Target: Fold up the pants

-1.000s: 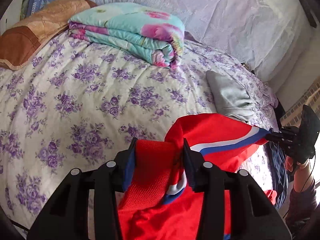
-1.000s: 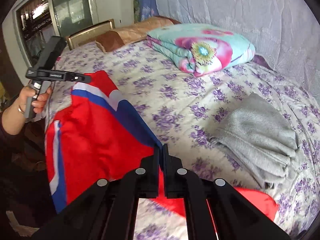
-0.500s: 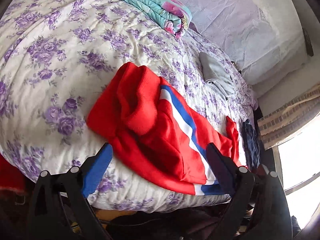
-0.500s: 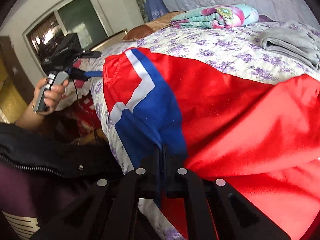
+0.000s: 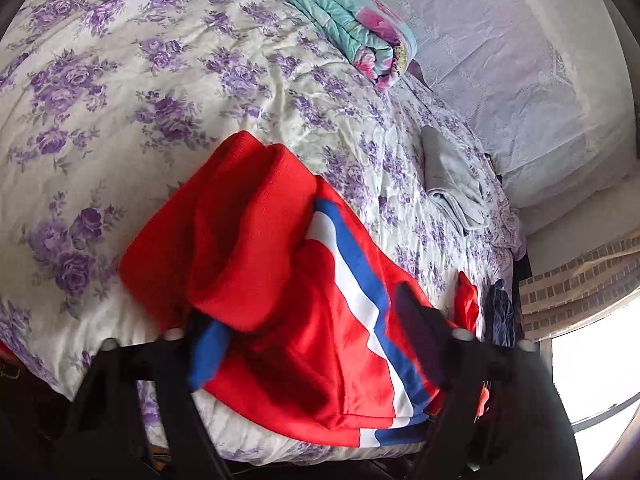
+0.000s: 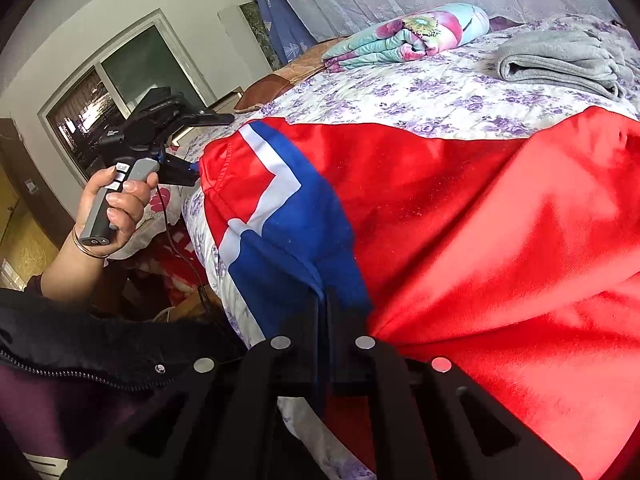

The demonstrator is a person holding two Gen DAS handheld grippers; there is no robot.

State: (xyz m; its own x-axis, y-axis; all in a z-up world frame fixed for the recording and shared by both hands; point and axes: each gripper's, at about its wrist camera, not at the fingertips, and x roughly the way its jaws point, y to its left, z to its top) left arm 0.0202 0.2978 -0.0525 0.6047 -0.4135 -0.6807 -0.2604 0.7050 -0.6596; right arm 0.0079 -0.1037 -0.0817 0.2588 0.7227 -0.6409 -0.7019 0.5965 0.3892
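- Pants lie mid-frame on the bed, long axis running to lower right.
- Left hand-held gripper gapes wide, empty, nearest the bunched end.
- Right hand-held gripper pinches the blue hem.

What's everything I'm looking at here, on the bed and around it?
Pants: one, red with blue and white stripes, on the bed's near edge.
Bedspread: one, white with purple flowers, covering the bed.
Quilt: one, folded, teal with pink flowers, far end of the bed.
Grey garment: one, folded, beyond the pants.
Pillow: one, brown, at the head of the bed.
Window: one, dark glass, wall behind the left hand.
Left gripper: black, fingers spread, over the pants.
Right gripper: black, pinching the pants' blue part.
Left hand: holding the left gripper's grey handle.
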